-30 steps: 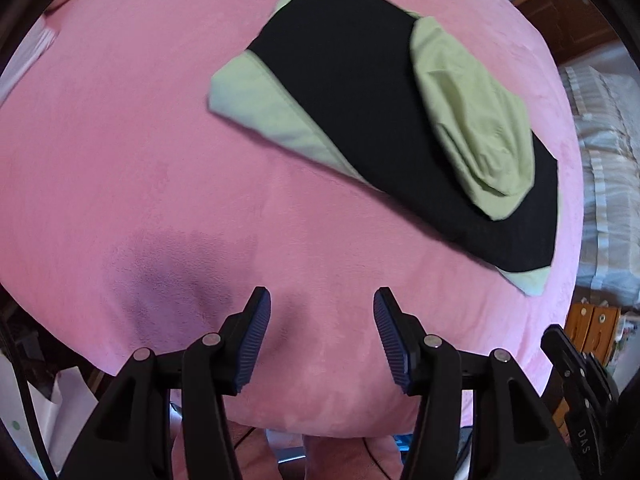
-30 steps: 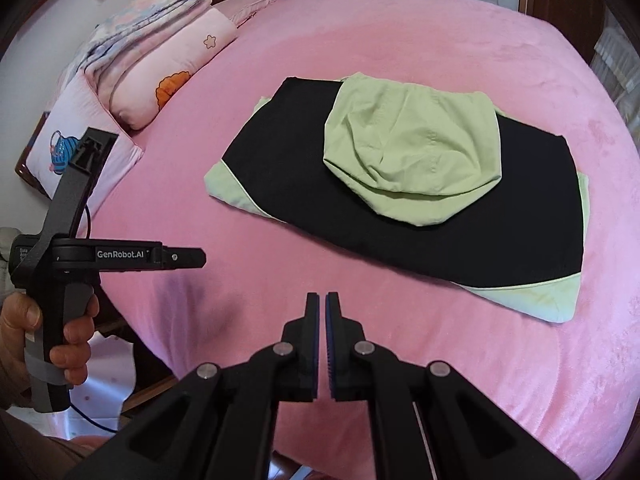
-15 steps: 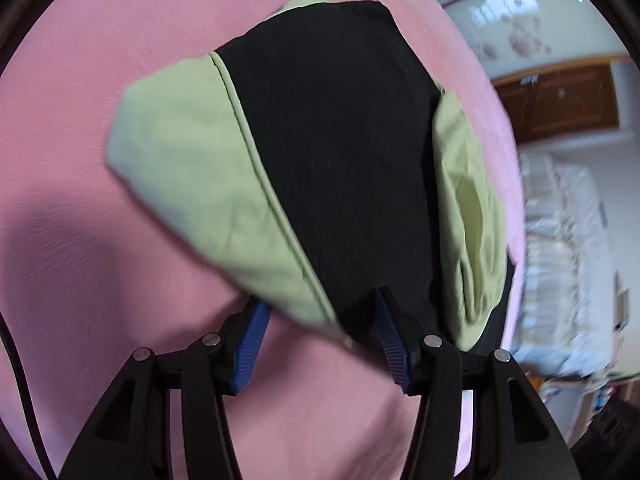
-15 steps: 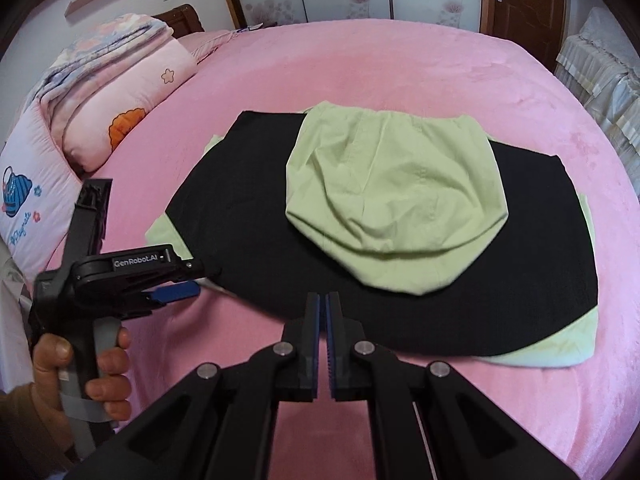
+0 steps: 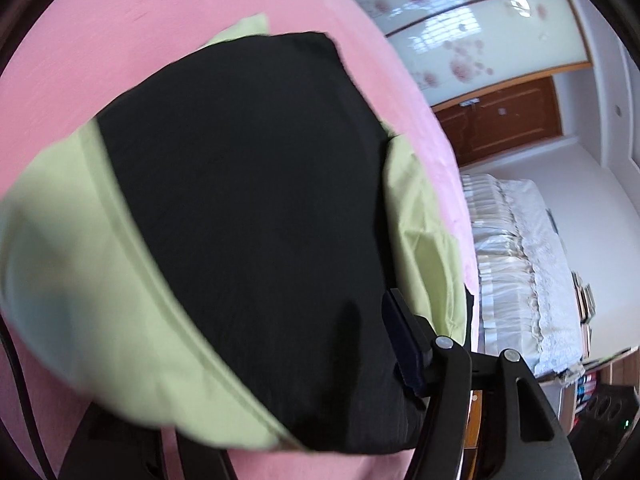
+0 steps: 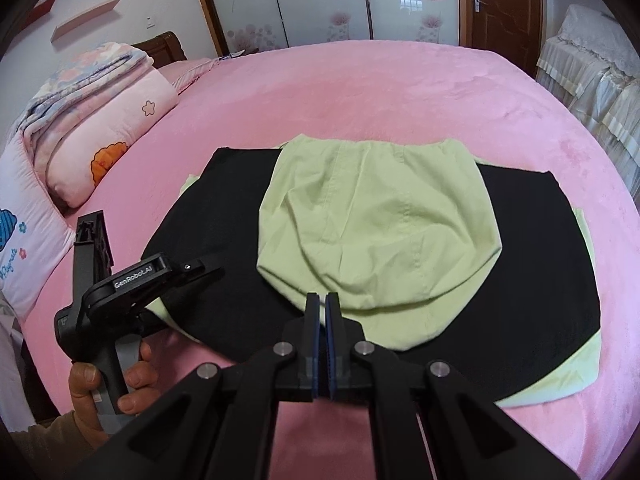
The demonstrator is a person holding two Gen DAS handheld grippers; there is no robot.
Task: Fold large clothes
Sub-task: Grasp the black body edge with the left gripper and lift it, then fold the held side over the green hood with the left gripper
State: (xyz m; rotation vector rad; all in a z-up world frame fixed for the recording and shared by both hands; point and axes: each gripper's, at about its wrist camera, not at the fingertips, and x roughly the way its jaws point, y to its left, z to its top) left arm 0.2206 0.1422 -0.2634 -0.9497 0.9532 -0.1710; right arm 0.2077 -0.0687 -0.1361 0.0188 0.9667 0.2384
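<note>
A folded black and light-green garment (image 6: pixel 540 280) lies flat on the pink bed (image 6: pixel 360 92), with its green hood (image 6: pixel 376 232) spread on top. The left gripper (image 6: pixel 208 276) is at the garment's near left edge. In the left wrist view the garment (image 5: pixel 248 208) fills the frame. There the left gripper (image 5: pixel 312 312) straddles the green hem, one finger (image 5: pixel 404 340) above the cloth and the other hidden beneath it. Its jaws are opening with the cloth between them. My right gripper (image 6: pixel 322 300) is shut and empty, just above the hood's near edge.
Folded quilts and pillows (image 6: pixel 100 120) are stacked at the bed's left side. A person's hand (image 6: pixel 104 384) holds the left gripper's handle. Lace-covered furniture (image 6: pixel 592 80) stands right of the bed, with wardrobe doors (image 6: pixel 320 0) behind it.
The left gripper dropped forward from over bare bed onto the garment's left edge, and its jaws widened around the hem. The right gripper moved closer to the hood, still shut.
</note>
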